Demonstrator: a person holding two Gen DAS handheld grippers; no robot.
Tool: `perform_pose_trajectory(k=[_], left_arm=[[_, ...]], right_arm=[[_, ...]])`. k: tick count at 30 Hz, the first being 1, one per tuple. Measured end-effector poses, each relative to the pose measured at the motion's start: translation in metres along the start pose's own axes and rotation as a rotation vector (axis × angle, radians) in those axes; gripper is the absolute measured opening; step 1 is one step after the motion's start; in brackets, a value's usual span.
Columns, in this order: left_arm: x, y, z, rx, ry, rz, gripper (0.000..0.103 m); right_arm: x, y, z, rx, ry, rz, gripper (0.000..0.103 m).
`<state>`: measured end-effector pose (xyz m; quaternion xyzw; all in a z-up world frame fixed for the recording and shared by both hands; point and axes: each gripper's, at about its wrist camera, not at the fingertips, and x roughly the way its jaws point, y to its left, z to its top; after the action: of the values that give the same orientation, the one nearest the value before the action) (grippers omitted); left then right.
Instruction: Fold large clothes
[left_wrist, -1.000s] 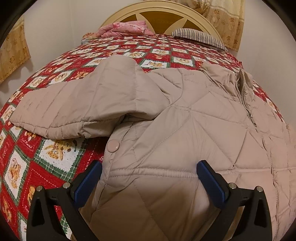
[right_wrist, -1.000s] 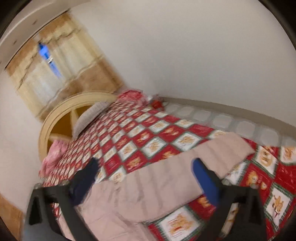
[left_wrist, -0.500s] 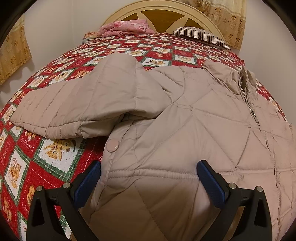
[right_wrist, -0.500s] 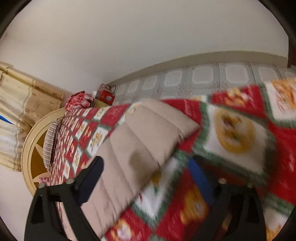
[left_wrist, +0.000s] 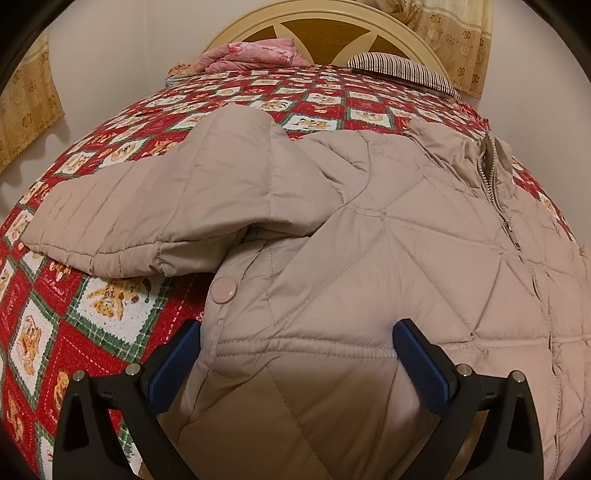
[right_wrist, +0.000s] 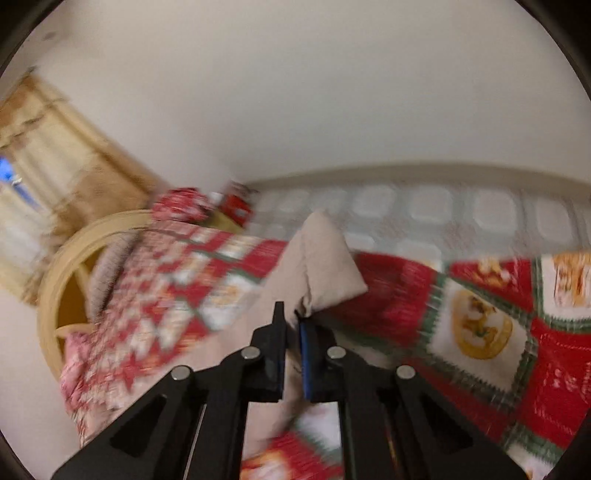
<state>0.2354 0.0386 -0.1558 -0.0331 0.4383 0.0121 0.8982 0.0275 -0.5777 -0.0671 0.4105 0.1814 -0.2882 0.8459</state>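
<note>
A beige quilted jacket (left_wrist: 369, 258) lies front up on the bed, with its zip (left_wrist: 495, 195) at the right. One sleeve (left_wrist: 147, 206) stretches out to the left over the quilt. My left gripper (left_wrist: 295, 350) stands open over the hem, one blue pad at the jacket's left edge and the other resting on the fabric. In the blurred right wrist view, my right gripper (right_wrist: 291, 321) is shut on the end of the other sleeve (right_wrist: 321, 266), which bunches up just past the fingertips.
The bed has a red, white and green patchwork quilt (left_wrist: 74, 314). A cream headboard (left_wrist: 325, 26), a pink cloth (left_wrist: 255, 55) and a striped pillow (left_wrist: 399, 70) sit at the far end. Curtains (left_wrist: 454, 37) hang behind. A tiled floor (right_wrist: 424, 206) borders the bed's edge.
My right gripper swung down to the sleeve end and its jaws went from wide open to shut on the fabric. The left gripper and the jacket body have not moved.
</note>
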Motion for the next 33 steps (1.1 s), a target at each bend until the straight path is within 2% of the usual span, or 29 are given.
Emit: perform_pose_trajectory(k=[3, 7, 9, 11, 12, 15, 18, 22, 25, 27, 28, 29, 30, 32, 33], left_arm=[[0.0, 0.001, 0.0, -0.004, 0.0, -0.006, 0.102], [-0.001, 0.004, 0.0, -0.011, 0.001, -0.017, 0.102], [-0.001, 0.005, 0.0, -0.016, 0.001, -0.024, 0.102], [-0.001, 0.007, 0.0, -0.022, 0.0, -0.033, 0.102], [-0.002, 0.008, 0.001, -0.026, -0.001, -0.038, 0.102], [-0.002, 0.01, 0.001, -0.035, -0.003, -0.051, 0.102], [-0.003, 0.014, 0.001, -0.049, -0.005, -0.067, 0.102], [-0.003, 0.016, 0.001, -0.066, -0.006, -0.085, 0.102], [-0.002, 0.019, 0.001, -0.08, -0.003, -0.095, 0.102], [-0.002, 0.019, 0.001, -0.084, -0.001, -0.097, 0.102], [-0.002, 0.019, 0.001, -0.084, -0.001, -0.097, 0.102], [-0.002, 0.019, 0.001, -0.084, 0.0, -0.098, 0.102], [-0.001, 0.019, 0.001, -0.085, 0.0, -0.098, 0.102], [-0.001, 0.02, 0.002, -0.086, 0.003, -0.1, 0.102], [-0.001, 0.02, 0.001, -0.087, 0.003, -0.101, 0.102]], right_arm=[[-0.028, 0.067, -0.005, -0.137, -0.023, 0.099, 0.01], [-0.059, 0.178, -0.036, -0.347, -0.027, 0.263, 0.01], [-0.068, 0.236, -0.068, -0.437, 0.024, 0.355, 0.01], [-0.067, 0.275, -0.099, -0.491, 0.073, 0.429, 0.01], [-0.066, 0.303, -0.123, -0.528, 0.112, 0.491, 0.01], [-0.052, 0.35, -0.184, -0.596, 0.217, 0.596, 0.01], [-0.022, 0.372, -0.248, -0.602, 0.368, 0.664, 0.009], [0.015, 0.389, -0.321, -0.641, 0.535, 0.678, 0.009], [0.045, 0.375, -0.348, -0.602, 0.675, 0.686, 0.011], [0.066, 0.366, -0.362, -0.563, 0.76, 0.639, 0.015], [0.065, 0.362, -0.368, -0.541, 0.797, 0.63, 0.021], [0.073, 0.357, -0.372, -0.494, 0.863, 0.62, 0.035], [0.073, 0.352, -0.372, -0.443, 0.908, 0.637, 0.055], [0.061, 0.346, -0.363, -0.371, 0.914, 0.712, 0.071], [0.055, 0.345, -0.351, -0.354, 0.884, 0.759, 0.075]])
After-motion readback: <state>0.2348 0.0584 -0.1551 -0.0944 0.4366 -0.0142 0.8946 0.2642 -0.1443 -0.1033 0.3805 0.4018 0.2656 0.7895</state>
